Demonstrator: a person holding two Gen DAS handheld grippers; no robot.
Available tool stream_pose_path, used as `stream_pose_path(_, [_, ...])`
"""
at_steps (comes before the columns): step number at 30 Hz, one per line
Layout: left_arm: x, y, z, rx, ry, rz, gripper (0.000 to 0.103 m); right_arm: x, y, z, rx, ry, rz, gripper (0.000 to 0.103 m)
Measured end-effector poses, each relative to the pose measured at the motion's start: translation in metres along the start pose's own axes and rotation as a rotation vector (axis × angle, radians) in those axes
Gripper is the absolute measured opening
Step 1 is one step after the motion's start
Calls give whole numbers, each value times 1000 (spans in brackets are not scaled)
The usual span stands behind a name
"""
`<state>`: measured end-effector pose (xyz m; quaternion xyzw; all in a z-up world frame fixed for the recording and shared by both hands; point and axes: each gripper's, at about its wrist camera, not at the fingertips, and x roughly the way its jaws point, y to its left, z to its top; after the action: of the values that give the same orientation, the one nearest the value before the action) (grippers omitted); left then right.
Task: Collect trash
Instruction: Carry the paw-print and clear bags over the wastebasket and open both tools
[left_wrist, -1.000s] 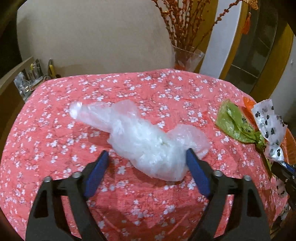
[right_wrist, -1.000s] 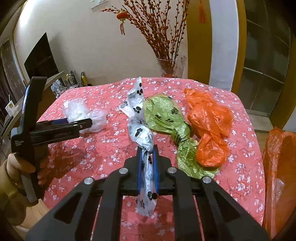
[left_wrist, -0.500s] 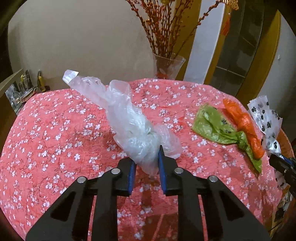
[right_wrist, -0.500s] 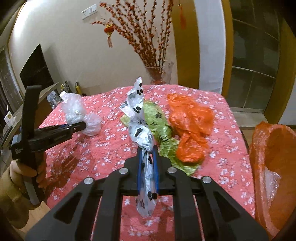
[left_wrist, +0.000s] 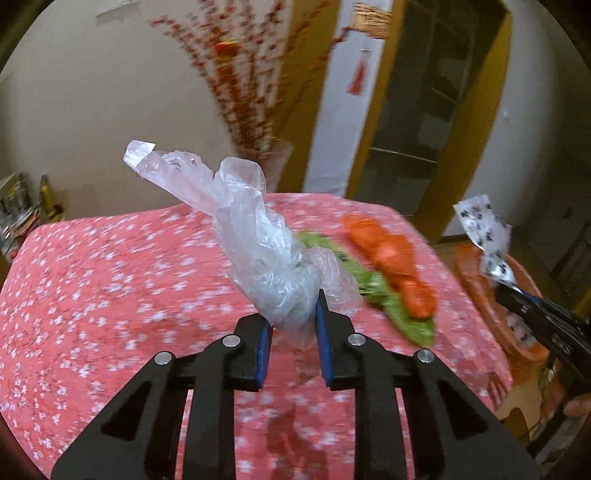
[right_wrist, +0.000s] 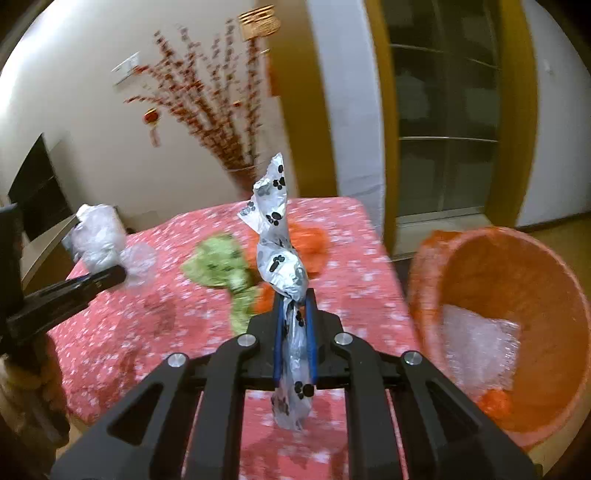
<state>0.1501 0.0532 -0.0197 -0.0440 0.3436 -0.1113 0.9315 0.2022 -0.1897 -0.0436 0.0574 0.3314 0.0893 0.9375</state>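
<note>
My left gripper (left_wrist: 291, 317) is shut on a crumpled clear plastic bag (left_wrist: 255, 236), held up above the red flowered tablecloth (left_wrist: 110, 280). My right gripper (right_wrist: 294, 306) is shut on a white paw-print bag (right_wrist: 277, 236), also lifted off the table. A green bag (left_wrist: 402, 314) and an orange bag (left_wrist: 391, 258) lie on the cloth at the right. In the right wrist view the left gripper (right_wrist: 118, 275) with its clear bag (right_wrist: 98, 236) shows at the left, and the green bag (right_wrist: 221, 262) lies behind my paw-print bag.
An orange-lined bin (right_wrist: 517, 280) stands off the table's right edge with clear plastic (right_wrist: 476, 347) inside. A glass vase of red-berried branches (left_wrist: 266, 162) stands at the table's far edge. Shelf clutter (left_wrist: 22, 210) sits at the left.
The left gripper closed on the clear bag and lifted it off the cloth. Both grippers swung right, the orange bin coming into the right wrist view.
</note>
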Motion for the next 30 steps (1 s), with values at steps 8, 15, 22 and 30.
stream_pose_path(8, [-7,-55,0,83,-6,-113,22,-23,-49,-2,105,-54,-114,12])
stream_pose_path(15, [-2,-99,0,140,0,-208,22,-46,-86,-2,175,-107,-225,12])
stream_pose_path(22, [2,-132,3,190,-3,-287,22,-63,-112,-7,217,-148,-313,12])
stream_pose_path(30, [13,-167,7,239,3,-347,22,-69,-134,-12,260,-159,-353,12])
